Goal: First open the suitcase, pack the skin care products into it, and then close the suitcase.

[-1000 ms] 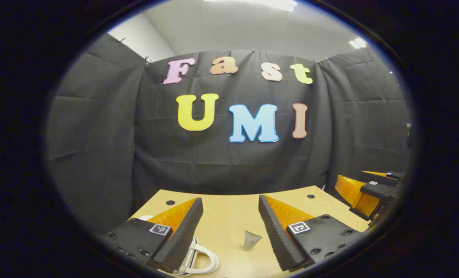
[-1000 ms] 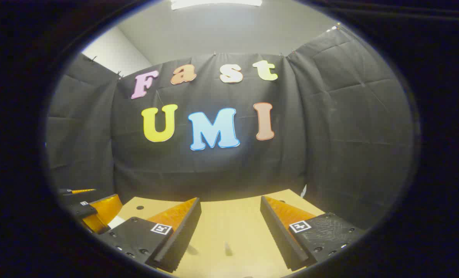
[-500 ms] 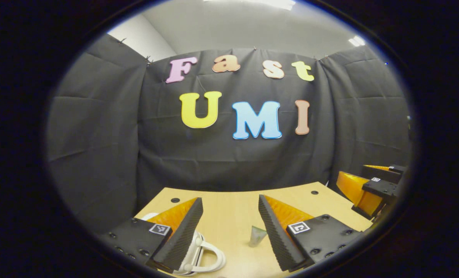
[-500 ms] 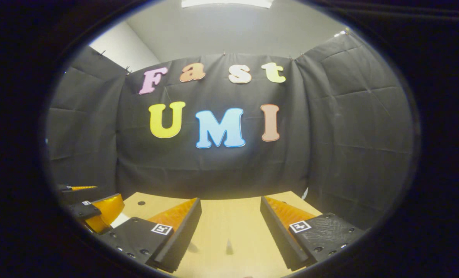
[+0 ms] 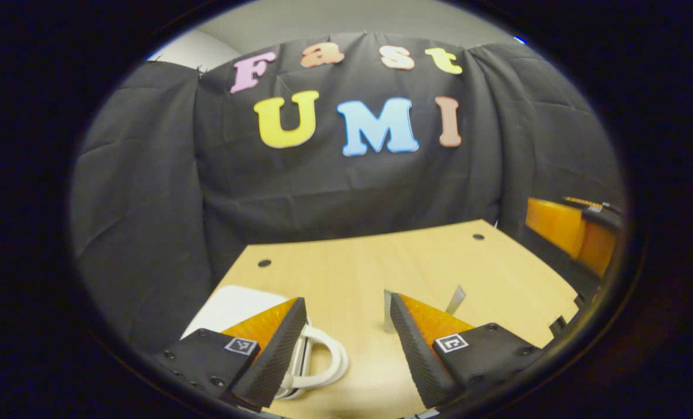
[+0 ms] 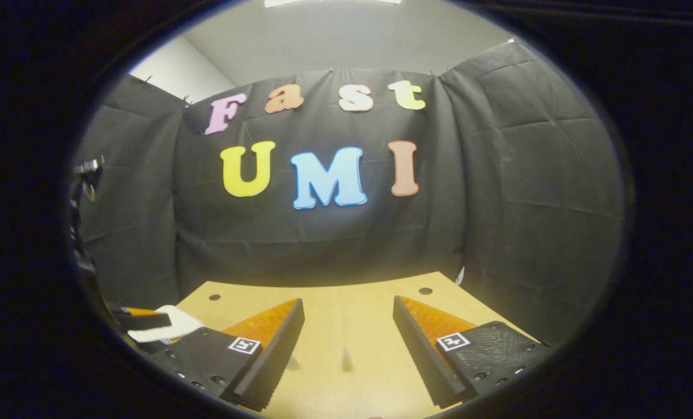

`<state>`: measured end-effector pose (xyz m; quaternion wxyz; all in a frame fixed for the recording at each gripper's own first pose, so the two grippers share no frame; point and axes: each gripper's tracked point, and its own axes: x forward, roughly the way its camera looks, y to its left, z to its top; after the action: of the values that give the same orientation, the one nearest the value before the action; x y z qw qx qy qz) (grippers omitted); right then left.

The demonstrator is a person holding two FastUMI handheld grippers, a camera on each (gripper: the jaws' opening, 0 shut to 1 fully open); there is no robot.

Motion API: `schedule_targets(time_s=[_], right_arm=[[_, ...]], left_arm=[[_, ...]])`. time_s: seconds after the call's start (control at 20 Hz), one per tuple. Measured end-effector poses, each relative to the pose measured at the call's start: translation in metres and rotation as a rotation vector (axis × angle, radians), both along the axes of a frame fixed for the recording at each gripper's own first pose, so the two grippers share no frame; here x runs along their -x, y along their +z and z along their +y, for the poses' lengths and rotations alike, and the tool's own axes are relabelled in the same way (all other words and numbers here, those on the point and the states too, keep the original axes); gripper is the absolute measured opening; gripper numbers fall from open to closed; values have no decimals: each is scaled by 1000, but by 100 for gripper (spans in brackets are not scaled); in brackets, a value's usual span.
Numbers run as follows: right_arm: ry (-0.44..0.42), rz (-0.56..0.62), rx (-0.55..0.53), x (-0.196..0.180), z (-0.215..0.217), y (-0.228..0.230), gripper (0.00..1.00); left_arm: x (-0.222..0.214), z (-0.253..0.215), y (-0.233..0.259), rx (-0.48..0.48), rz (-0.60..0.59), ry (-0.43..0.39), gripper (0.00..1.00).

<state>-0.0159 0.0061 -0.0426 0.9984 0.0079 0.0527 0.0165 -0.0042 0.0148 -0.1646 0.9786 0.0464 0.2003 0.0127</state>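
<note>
- Wooden tabletop (image 5: 346, 267) under black cloth walls, and we're right at the start: nothing packed.
- White suitcase (image 5: 233, 302) lies low and left in the left gripper view, lid down as far as I can tell, its looped handle (image 5: 323, 364) poking out just beside the left finger.
- Left gripper (image 5: 346, 326) hangs just above it, fingers spread wide, nothing between them. By my read it's the nearer one for the opening.
- Two thin skin care tubes (image 5: 388, 308) stand on the table ahead, near the left gripper's right finger.
- Right gripper (image 6: 346, 326) hovers over bare table, also spread and empty; the suitcase corner (image 6: 174, 325) sits off to its left.
</note>
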Motion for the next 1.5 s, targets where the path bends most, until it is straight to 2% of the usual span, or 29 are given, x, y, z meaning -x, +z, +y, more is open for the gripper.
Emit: schedule_targets(time_s=[0.15, 0.25, 0.4, 0.55, 0.7, 0.75, 0.85, 0.9, 0.95, 1.15, 1.3, 1.5], right_arm=[[-20, 29, -6, 7, -10, -9, 93], [-38, 43, 5, 10, -20, -14, 96], [-69, 58, 15, 15, -36, -15, 94], [-98, 69, 22, 22, -47, -19, 93], [-115, 81, 23, 25, -53, -23, 93], [-116, 85, 21, 26, -53, -25, 93], [-115, 87, 19, 26, -51, -26, 93], [-113, 87, 19, 25, -49, -26, 93], [-107, 88, 18, 23, -47, -27, 93], [-79, 89, 21, 19, -34, -30, 94], [-61, 96, 19, 15, -26, -33, 94], [-41, 121, -4, 9, -16, -43, 94]], left_arm=[[-3, 27, -62, -47, 168, 72, 96], [-11, 37, -87, -74, 227, 99, 97], [-21, 45, -126, -86, 304, 122, 96], [-35, 56, -156, -106, 366, 155, 92], [-41, 56, -180, -46, 439, 181, 36], [-39, 58, -178, -35, 447, 174, 35], [-40, 54, -165, -52, 412, 150, 23], [-41, 49, -158, -68, 390, 129, 21], [-38, 46, -147, -68, 368, 118, 15], [-23, 30, -119, 13, 352, 70, 16], [-16, 39, -67, -56, 255, 49, 15], [-5, 92, 18, -78, 150, 94, 15]])
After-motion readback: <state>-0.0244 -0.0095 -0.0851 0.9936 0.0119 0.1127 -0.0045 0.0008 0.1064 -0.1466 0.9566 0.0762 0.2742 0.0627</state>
